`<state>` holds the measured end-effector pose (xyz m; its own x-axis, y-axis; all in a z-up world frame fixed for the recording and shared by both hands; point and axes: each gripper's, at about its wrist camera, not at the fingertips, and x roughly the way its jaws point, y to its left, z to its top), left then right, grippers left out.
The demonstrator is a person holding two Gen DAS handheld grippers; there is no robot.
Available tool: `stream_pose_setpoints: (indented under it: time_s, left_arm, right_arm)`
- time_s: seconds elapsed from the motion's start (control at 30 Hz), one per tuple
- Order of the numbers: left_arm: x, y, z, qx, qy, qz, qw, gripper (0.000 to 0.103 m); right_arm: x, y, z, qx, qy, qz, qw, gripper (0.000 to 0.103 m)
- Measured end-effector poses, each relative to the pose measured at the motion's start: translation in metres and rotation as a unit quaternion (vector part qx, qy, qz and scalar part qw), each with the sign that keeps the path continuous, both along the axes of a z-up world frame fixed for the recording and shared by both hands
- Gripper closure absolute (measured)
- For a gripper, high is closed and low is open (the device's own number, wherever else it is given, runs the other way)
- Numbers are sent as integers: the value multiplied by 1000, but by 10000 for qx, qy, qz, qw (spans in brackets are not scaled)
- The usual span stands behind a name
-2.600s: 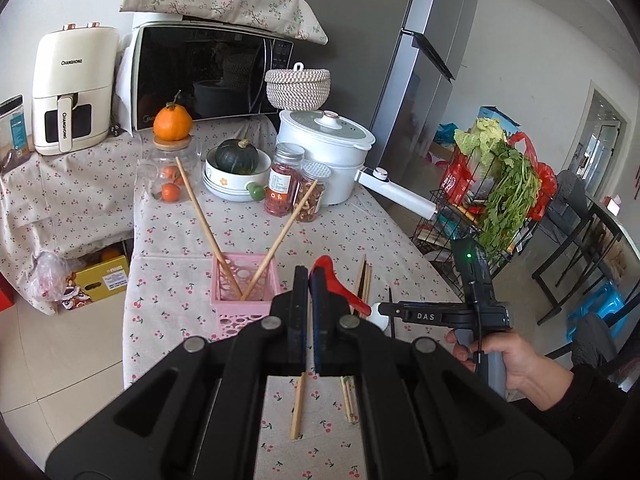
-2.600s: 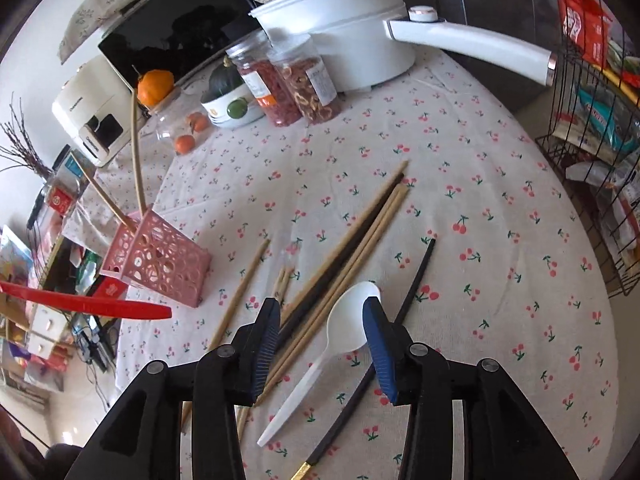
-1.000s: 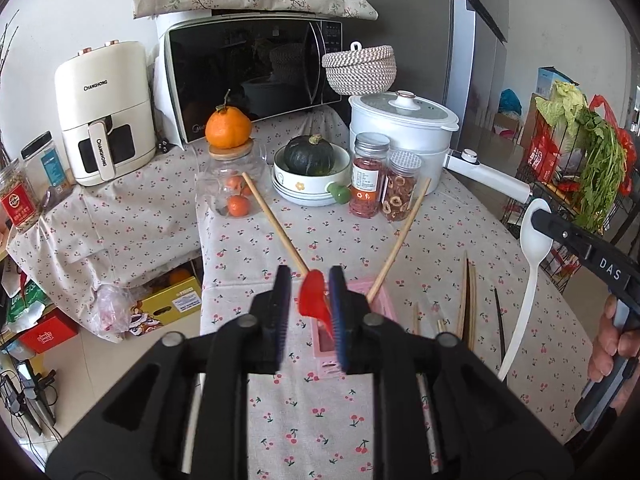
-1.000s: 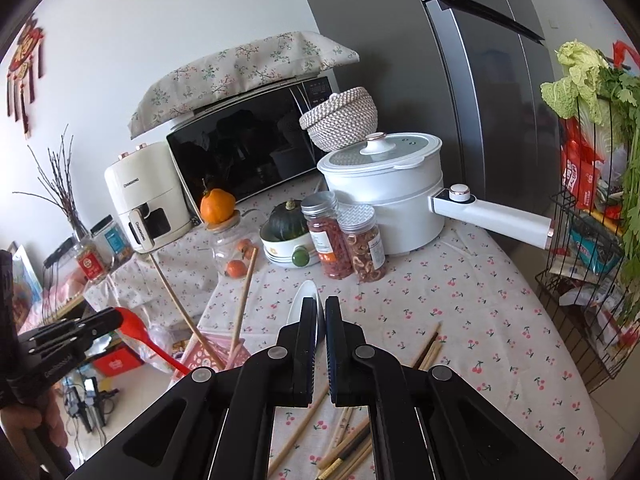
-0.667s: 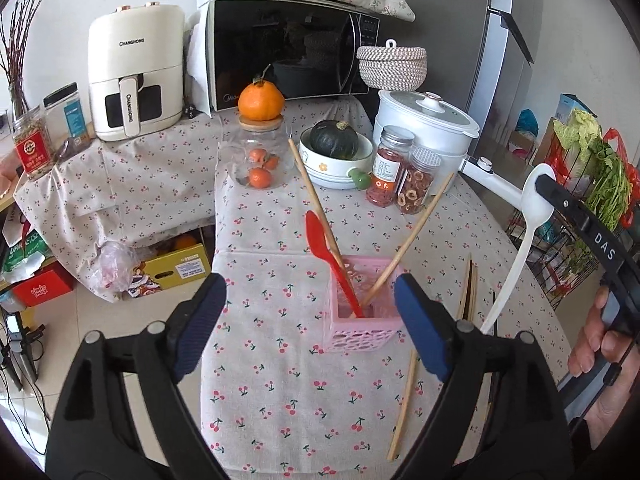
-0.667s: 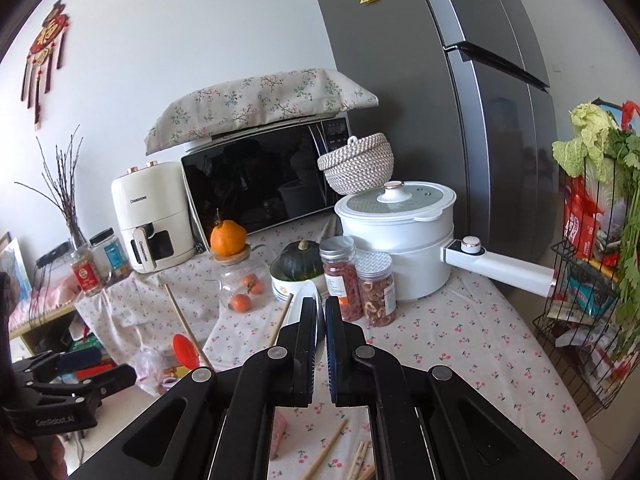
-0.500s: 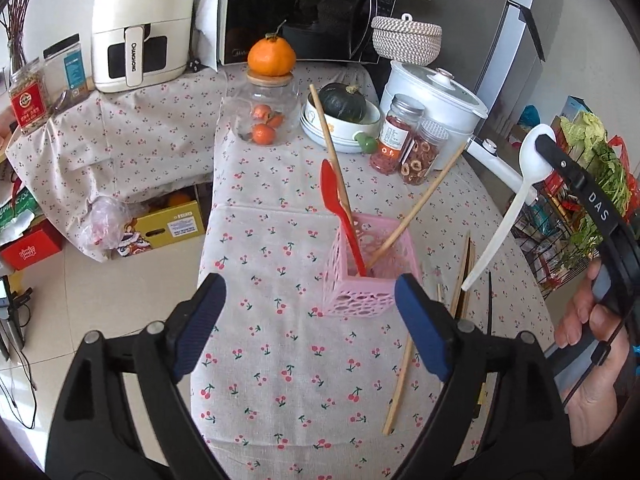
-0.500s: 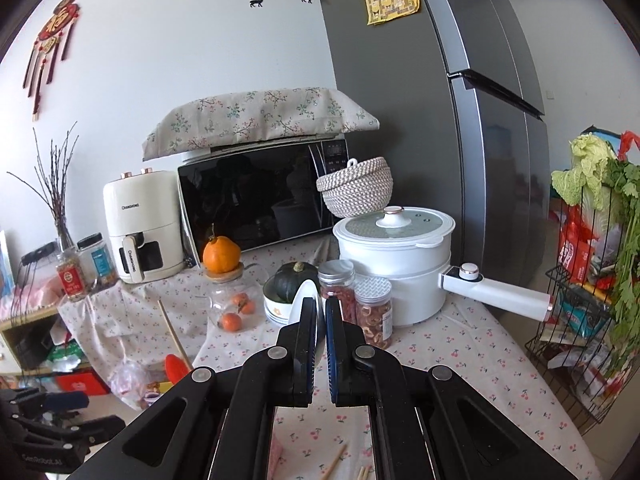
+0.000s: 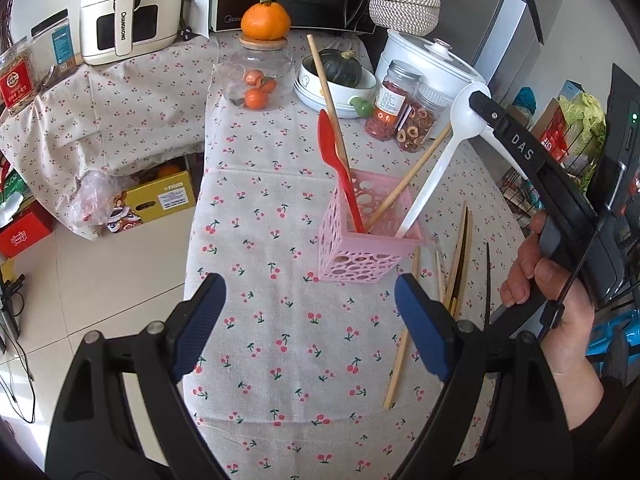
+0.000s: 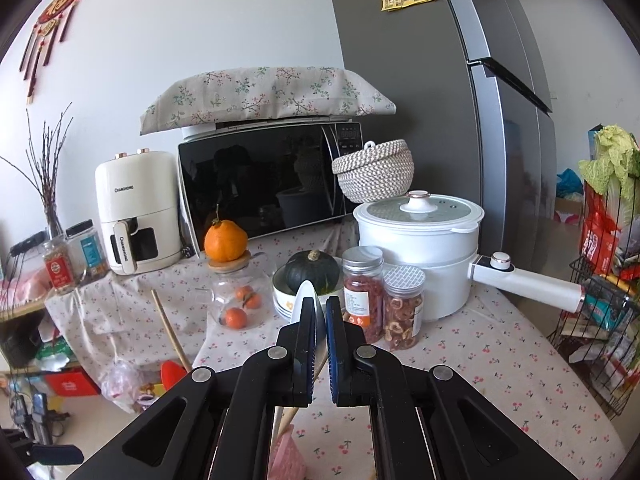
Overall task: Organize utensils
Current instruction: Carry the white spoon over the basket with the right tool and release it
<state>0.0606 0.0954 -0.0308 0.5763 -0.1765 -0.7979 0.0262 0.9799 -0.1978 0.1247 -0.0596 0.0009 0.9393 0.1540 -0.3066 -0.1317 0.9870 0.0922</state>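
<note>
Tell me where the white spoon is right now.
In the left wrist view the white spoon is right of centre, bowl gripped by the right gripper, handle tip inside the pink basket beside the red spoon.

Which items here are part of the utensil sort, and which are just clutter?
In the job:
- pink basket
- red spoon, in the basket
- white spoon, held by the right gripper, handle tip in the basket
- loose chopsticks on the cloth
- left gripper, open

Lying about:
- microwave
- white pot
- two jars
- squash bowl
</note>
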Motion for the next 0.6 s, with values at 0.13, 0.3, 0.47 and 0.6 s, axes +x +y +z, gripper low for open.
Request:
stream_pose_setpoints:
  time_s: [0.13, 0.3, 0.47, 0.6]
  left_arm:
    - [-1, -3, 0, 23, 17, -39, 10000, 17]
    - [0, -6, -3, 18, 80, -80, 9999, 17]
    - [2, -11, -8, -89, 226, -116, 9996, 17]
    - [0, -20, -13, -107, 343, -169, 9992, 16]
  right_arm:
    - [4, 0, -10, 167, 404, 373, 9983, 85]
    - [-5, -20, -1, 463, 570, 548, 9958, 42]
    - [-13, -50, 7, 302, 994, 496, 9934, 28]
    - [-21, -76, 0, 163, 1501, 483, 9874, 17]
